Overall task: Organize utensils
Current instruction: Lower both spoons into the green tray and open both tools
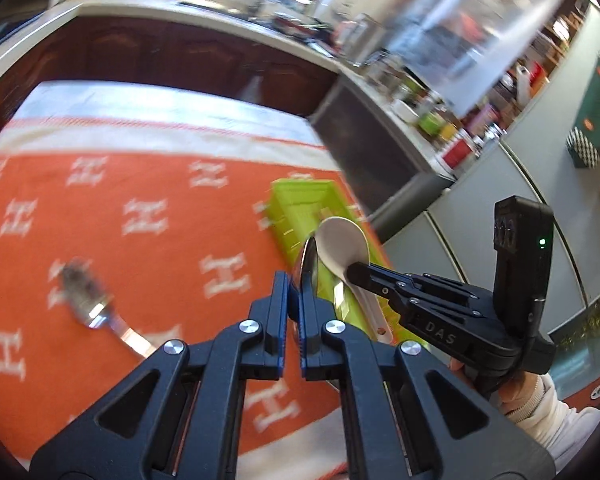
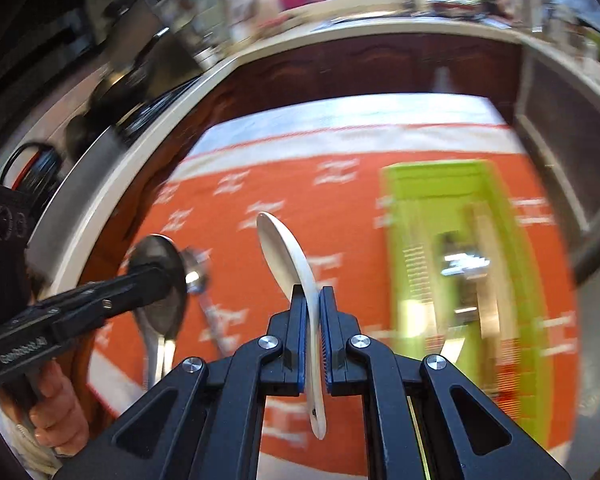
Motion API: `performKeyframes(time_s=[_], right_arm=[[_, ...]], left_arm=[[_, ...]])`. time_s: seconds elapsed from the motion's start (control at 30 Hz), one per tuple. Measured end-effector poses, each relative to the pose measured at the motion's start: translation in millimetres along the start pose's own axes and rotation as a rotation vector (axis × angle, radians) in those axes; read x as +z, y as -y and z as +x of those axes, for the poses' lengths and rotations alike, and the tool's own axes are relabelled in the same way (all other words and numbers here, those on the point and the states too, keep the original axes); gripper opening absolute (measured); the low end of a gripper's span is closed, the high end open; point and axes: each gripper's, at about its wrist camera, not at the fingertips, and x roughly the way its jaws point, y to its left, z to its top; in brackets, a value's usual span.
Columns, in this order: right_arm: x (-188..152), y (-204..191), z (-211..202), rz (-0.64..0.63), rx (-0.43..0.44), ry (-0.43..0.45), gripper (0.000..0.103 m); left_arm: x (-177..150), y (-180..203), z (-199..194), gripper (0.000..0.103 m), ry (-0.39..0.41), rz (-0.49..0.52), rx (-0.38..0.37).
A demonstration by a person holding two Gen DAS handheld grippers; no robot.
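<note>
Both tools are loaded, left tool (image 1: pixel 294 300) clamped on the metal spoon (image 2: pixel 160 280), right tool (image 2: pixel 311 312) on the white spoon (image 2: pixel 288 256), so I'd lower each flat into the tray (image 2: pixel 396 248) ahead before letting go.

room: kitchen | dark wood cabinets (image 2: pixel 380 68) | cluttered pale countertop (image 1: pixel 204 10)

Left tongs (image 1: pixel 294 300) and right tongs (image 2: pixel 314 308): matt black linkage arms pinned by round silver screws, ending in fingers lined with ribbed blue pads (image 2: pixel 327 340). The right body is carrying white "DAS" lettering and a glowing green light. Cream knitted sleeve (image 1: pixel 540 404) covering the wrist.
</note>
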Motion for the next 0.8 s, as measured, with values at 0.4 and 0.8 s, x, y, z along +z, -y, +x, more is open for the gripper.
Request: performKeyframes(time_s=[0.4,0.8], right_arm=[[42.6,136.8,-1.1,0.102,-0.212,-0.013,0.006],[71.6,151.1,98.8,0.11,-0.184,-0.127,0.011]], left_arm=[[63.4,63.5,154.1,0.002,-0.185,0.093,0.132],[65.7,31.2,216.3,0.003,-0.276,0.082,0.249]])
